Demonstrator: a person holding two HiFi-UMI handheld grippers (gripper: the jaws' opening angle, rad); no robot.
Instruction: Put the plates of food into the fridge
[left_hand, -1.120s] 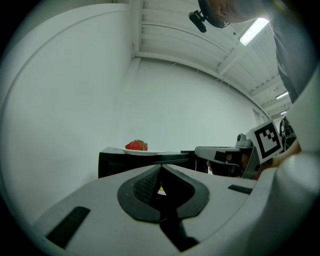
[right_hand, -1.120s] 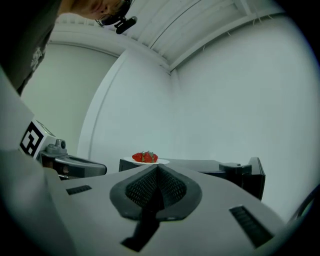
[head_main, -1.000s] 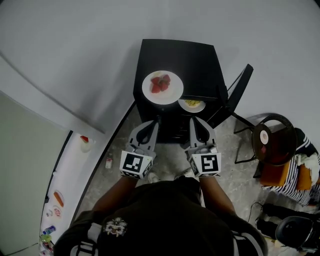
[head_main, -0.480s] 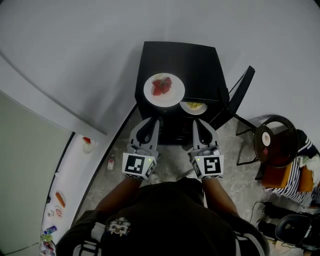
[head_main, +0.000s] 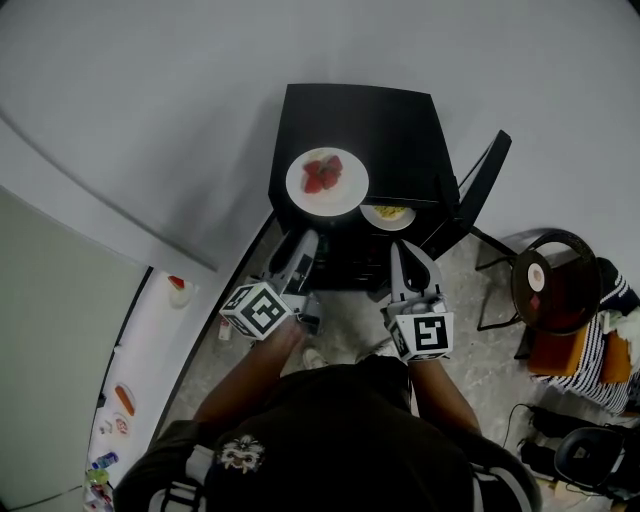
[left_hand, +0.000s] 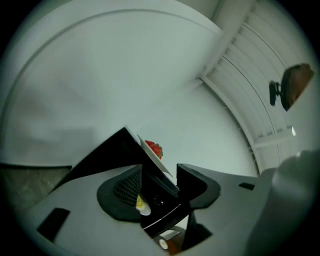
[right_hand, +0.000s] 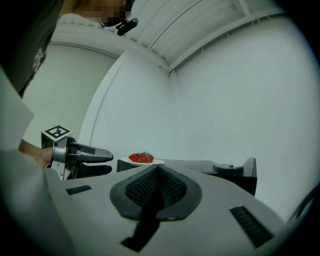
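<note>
Plate of strawberries (head_main: 327, 182) sits on top of the fridge (head_main: 400, 120), center frame. Just below, left claw (head_main: 300, 252) is opening, nothing in it; right claw (head_main: 402, 255) is closed and empty.

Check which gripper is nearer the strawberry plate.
Left. Left gripper, jaws opening, empty, points just short of the strawberry plate; right gripper sits farther right, nearer the yellow-food plate.

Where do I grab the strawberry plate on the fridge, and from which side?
Take the strawberry plate by its near rim, coming from the front with the left claw, whose empty jaws are opening. The plate lies flat near the fridge's front edge, and the strawberries sit mid-plate, leaving the rim bare.
</note>
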